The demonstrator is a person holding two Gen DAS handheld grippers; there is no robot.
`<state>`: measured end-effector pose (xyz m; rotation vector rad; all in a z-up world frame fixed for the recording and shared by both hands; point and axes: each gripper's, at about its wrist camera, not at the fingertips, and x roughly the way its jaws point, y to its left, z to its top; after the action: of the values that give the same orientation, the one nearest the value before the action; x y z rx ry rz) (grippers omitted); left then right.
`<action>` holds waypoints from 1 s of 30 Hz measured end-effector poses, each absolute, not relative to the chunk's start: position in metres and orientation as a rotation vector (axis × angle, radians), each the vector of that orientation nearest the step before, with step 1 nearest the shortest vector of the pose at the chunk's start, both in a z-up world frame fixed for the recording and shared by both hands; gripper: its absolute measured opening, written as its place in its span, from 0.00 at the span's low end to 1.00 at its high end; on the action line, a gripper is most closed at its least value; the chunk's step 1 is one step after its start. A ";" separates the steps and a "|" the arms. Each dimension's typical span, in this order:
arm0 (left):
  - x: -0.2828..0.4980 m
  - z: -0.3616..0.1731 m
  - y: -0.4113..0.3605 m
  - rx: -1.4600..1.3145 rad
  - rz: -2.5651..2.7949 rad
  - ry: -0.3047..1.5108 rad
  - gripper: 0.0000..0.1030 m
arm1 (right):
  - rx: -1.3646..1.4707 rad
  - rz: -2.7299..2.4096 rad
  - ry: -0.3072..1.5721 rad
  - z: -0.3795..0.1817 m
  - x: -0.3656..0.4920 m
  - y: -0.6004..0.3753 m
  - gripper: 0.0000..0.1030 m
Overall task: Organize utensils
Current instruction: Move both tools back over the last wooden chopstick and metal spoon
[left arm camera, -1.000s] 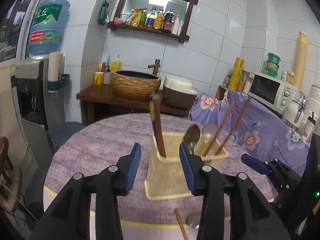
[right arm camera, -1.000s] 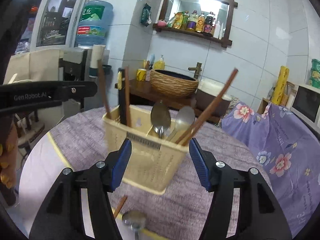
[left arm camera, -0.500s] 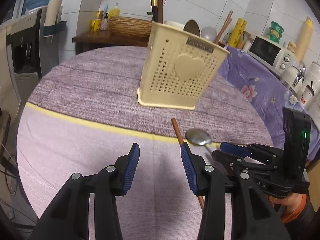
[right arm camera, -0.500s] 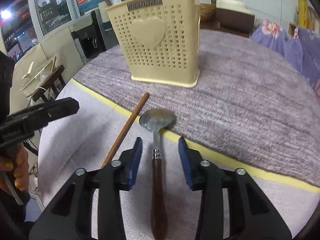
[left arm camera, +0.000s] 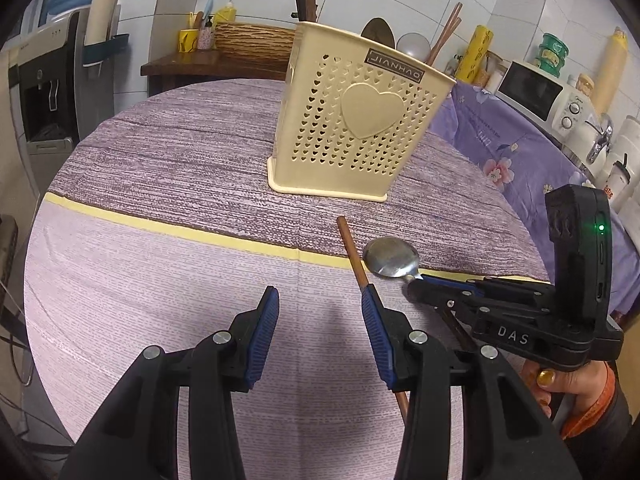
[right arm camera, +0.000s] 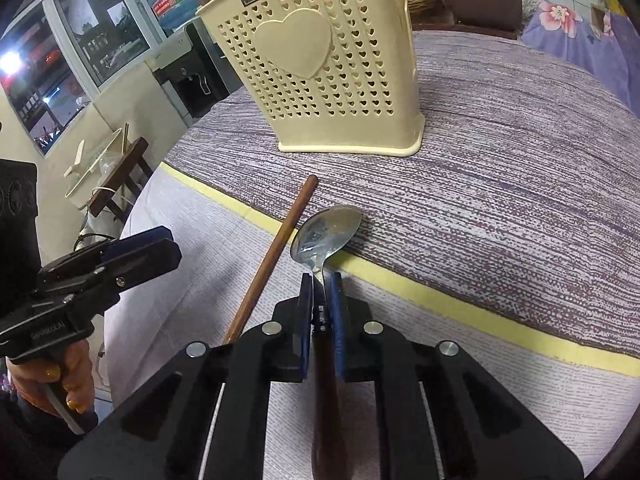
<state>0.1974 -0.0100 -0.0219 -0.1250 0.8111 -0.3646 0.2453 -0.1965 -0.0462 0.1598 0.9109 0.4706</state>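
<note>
Right gripper (right arm camera: 320, 292): jaws closing on the spoon (right arm camera: 326, 230) neck.
Left gripper (left arm camera: 320, 312): open, empty, chopstick (left arm camera: 352, 252) beside its right finger.

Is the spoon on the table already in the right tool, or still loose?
In the right tool: its blue pads are closing on the neck of the spoon, whose bowl lies on the yellow stripe.

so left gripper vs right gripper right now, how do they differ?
Left gripper has its jaws apart with nothing between them; right gripper is closing on the spoon at its neck. The left hangs over bare tablecloth with the loose chopstick just beside its right finger; the right sits over the spoon's handle. Both angle down toward the cream holder.
</note>
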 end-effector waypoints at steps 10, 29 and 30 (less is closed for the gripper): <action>0.197 -0.023 -0.008 -0.134 -0.368 0.814 0.42 | -0.148 0.068 0.744 -0.018 0.219 -0.225 0.07; 0.198 -0.024 -0.014 -0.122 -0.378 0.834 0.42 | -0.075 0.130 0.823 -0.030 0.228 -0.238 0.27; 0.199 -0.024 -0.017 -0.117 -0.381 0.838 0.42 | -0.070 0.125 0.817 -0.029 0.227 -0.240 0.49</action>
<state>0.1989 -0.0166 -0.0237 -0.1165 0.8385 -0.3811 0.2272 -0.2404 -0.0289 -0.0696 0.8169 0.1250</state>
